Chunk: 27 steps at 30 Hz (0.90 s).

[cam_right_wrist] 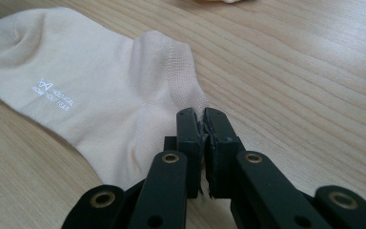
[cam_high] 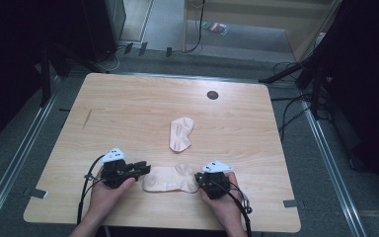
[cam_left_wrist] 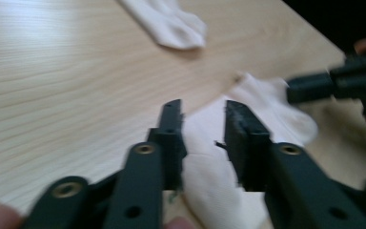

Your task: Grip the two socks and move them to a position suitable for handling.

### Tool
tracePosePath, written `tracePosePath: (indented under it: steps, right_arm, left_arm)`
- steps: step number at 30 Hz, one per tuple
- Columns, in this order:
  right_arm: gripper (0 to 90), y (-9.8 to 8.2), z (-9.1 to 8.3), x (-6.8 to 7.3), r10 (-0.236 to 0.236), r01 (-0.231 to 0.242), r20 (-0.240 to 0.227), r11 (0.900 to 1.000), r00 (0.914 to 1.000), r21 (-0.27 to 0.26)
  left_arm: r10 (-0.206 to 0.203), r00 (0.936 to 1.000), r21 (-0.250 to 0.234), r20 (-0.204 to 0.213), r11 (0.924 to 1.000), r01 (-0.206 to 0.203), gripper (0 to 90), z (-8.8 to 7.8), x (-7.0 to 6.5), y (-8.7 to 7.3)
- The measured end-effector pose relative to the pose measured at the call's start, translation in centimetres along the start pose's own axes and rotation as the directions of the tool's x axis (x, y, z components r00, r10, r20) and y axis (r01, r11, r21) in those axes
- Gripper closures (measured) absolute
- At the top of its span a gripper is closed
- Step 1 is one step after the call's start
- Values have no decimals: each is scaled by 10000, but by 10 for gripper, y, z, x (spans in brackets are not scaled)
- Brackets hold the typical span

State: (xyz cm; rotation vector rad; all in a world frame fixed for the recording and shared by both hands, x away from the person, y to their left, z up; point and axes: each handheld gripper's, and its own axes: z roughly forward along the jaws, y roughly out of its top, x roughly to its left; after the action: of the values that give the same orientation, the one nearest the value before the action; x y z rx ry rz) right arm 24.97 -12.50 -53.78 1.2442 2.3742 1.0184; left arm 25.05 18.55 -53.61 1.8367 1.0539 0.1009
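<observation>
The right gripper [cam_right_wrist: 203,114] pinches the near sock's [cam_right_wrist: 90,90] edge; the left gripper [cam_left_wrist: 202,112], jaws narrow and not yet pinching, should clamp the opposite end before lifting.

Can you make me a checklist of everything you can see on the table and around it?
Surface: wooden table, with a dark round hole near its far edge.
Job's things: near sock lying flat between the grippers; second sock lying farther back.
Clutter: nothing seen.
Grippers: right gripper shut on the near sock's edge; left gripper has sock cloth between jaws still apart.
Cables: black cable trails from the left gripper.
Surroundings: grey floor with more cables, dark stands.
</observation>
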Motion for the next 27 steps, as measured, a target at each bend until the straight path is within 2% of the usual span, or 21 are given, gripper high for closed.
tracePosePath:
  steps: [1, 2, 4, 6, 7, 13, 18, 20, 21, 22, 23, 24, 25, 26, 27]
  right_arm:
    - [863, 0, 0, 0, -27, 27, -1, 10000, 10000, -15]
    - [863, 0, 0, 0, -27, 27, -1, 10000, 10000, -15]
    - [863, 0, -1, -1, -11, 11, -2, 10000, 10000, -5]
    - [866, -2, -1, -1, 5, -4, -5, 10000, 10000, 78]
    - [867, -2, -1, -1, 6, -6, 0, 9999, 10000, 110]
    - [872, -3, -5, 0, -74, 78, -212, 9997, 9997, 217]
    - [874, -6, -6, 4, -215, 226, -322, 9992, 9992, 344]
    - [864, -5, -6, 3, -141, 154, -377, 9993, 9992, 331]
    - [830, -5, -7, 1, -43, 52, -434, 9998, 9990, 217]
    - [751, -5, -8, 0, 63, -61, -485, 10000, 9988, 24]
    - [671, -4, -10, -3, 183, -195, -571, 9996, 9982, -215]
    - [671, -4, -10, -3, 183, -195, -571, 9996, 9982, -215]
    - [644, -2, -12, -5, 373, -405, -647, 9980, 9972, -495]
    - [617, 2, -18, -10, 644, -720, -748, 9919, 9951, -1046]
    - [617, 2, -18, -10, 644, -720, -748, 9919, 9951, -1046]
  left_arm:
    - [608, 9980, 474, 144, 9970, -614, 830, 6, -8, -1]
    - [608, 9980, 474, 144, 9970, -614, 868, 6, -8, -1]
    - [955, 9954, 1029, -63, 9902, -944, 883, 12, -13, -3]
    - [1189, 9914, 1632, -539, 9806, -1087, 886, 19, -13, -7]
    - [933, 9945, 1663, -484, 9825, -841, 885, 20, -12, -8]
    - [616, 9972, 1834, -413, 9816, -530, 900, 11, -5, -10]
    - [810, 9965, 1888, -220, 9791, -754, 896, 10, -4, -10]
    - [690, 9976, 1654, 33, 9838, -686, 864, 8, -3, -9]
    - [622, 9979, 1259, 203, 9900, -643, 812, 4, -3, -7]
    - [622, 9979, 1259, 203, 9900, -643, 752, 4, -3, -7]
    - [587, 9980, 580, 225, 9965, -599, 687, 0, -2, -5]
    - [587, 9980, 580, 225, 9965, -599, 612, 0, -2, -5]
    - [508, 9987, 227, 97, 9984, -510, 612, -3, -1, -4]
    - [369, 9993, -146, 21, 9992, -368, 521, -6, 1, -3]
    - [326, 9994, -509, -76, 9982, -329, 521, -8, 4, -2]
